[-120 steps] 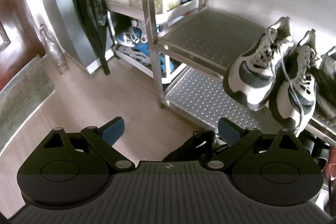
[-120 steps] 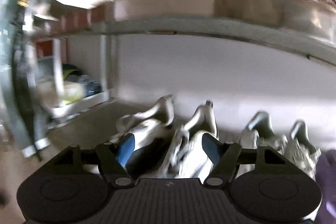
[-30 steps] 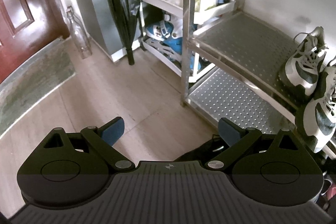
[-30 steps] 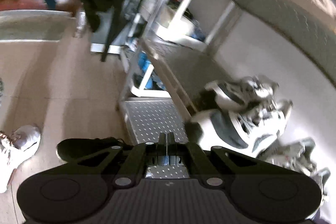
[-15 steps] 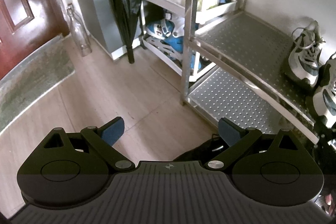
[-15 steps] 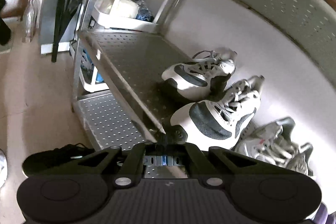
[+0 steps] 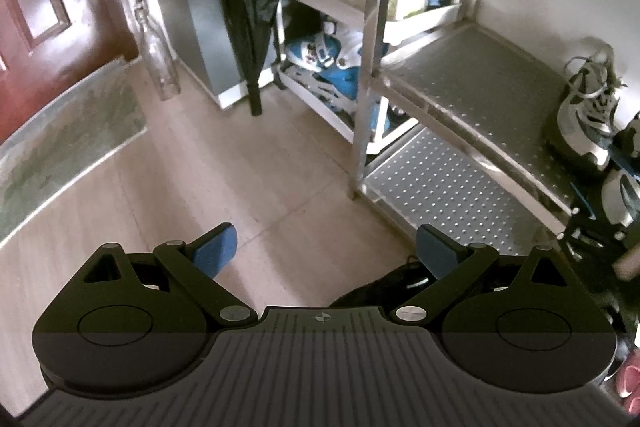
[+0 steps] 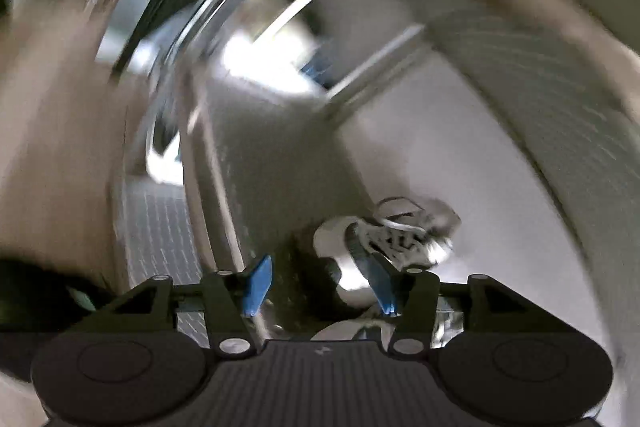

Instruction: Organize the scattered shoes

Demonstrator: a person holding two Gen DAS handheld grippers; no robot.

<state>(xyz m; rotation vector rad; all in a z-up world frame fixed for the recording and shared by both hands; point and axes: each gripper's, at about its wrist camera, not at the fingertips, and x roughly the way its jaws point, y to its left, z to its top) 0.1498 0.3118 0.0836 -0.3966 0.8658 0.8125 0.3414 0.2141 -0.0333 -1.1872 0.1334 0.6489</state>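
Since half second back: right claw (image 8: 318, 285) swung in toward middle shelf (image 7: 480, 87), view smeared; jaws opening, nothing pressed between pads, white-grey sneaker (image 8: 384, 235) just beyond tips. Left claw (image 7: 326, 251) unmoved, spread wide, empty, above floor. Black shoe (image 7: 384, 287) on floor under left claw, beside bottom shelf (image 7: 440, 195).
Handling, judged: sneakers light, uppers soft, soles stiff, laces loose, snag risk. Hold at heel collar or tongue edge.

rack shelves (image 7: 472, 83) – perforated shiny metal | floor (image 7: 208, 183) – smooth matt tile | bottle (image 7: 156, 63) – clear glass
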